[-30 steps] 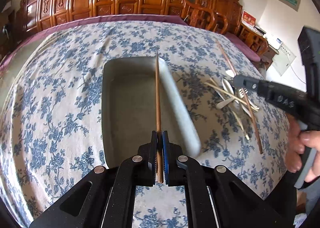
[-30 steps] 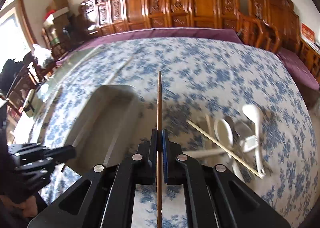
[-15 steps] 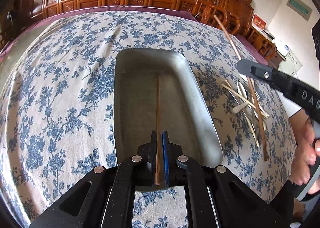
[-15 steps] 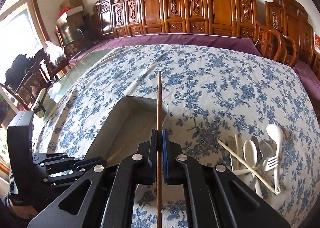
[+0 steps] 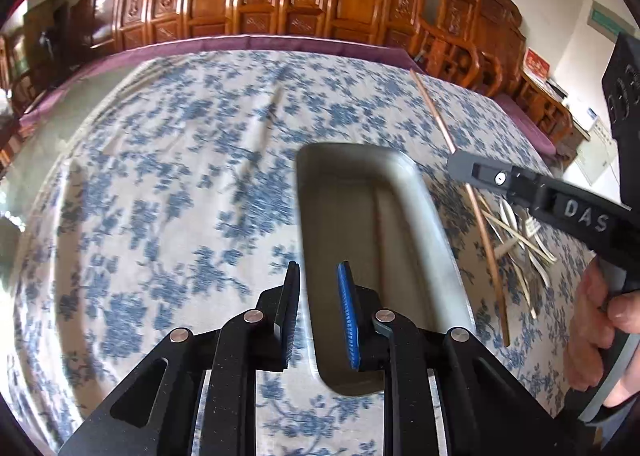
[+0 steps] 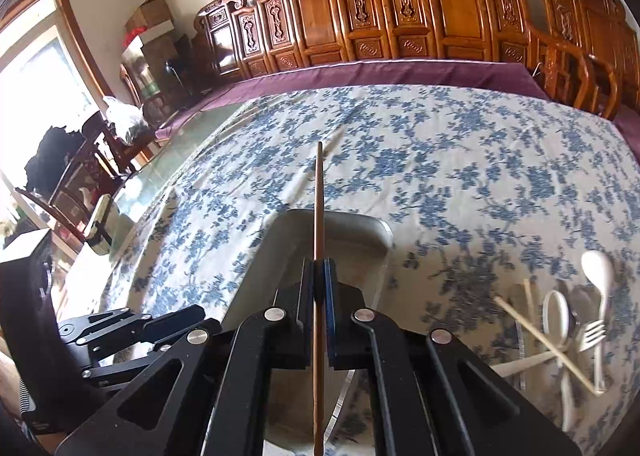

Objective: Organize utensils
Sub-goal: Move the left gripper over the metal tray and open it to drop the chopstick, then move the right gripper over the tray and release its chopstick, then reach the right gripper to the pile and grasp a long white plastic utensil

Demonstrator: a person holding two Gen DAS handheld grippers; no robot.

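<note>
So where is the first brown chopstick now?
In the left wrist view, the brown chopstick lies lengthwise inside the metal tray, ahead of the opening, empty left gripper.

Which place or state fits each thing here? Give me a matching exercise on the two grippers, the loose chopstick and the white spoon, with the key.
Things:
1. left gripper
2. right gripper
3. brown chopstick in the metal tray
4. white spoon

States:
A. clamped on a second brown chopstick
B. lying free on the tray floor
C. jaws opening, nothing between them
D. in the utensil pile on the floral cloth

Pairs: 1-C, 2-A, 3-B, 4-D
</note>
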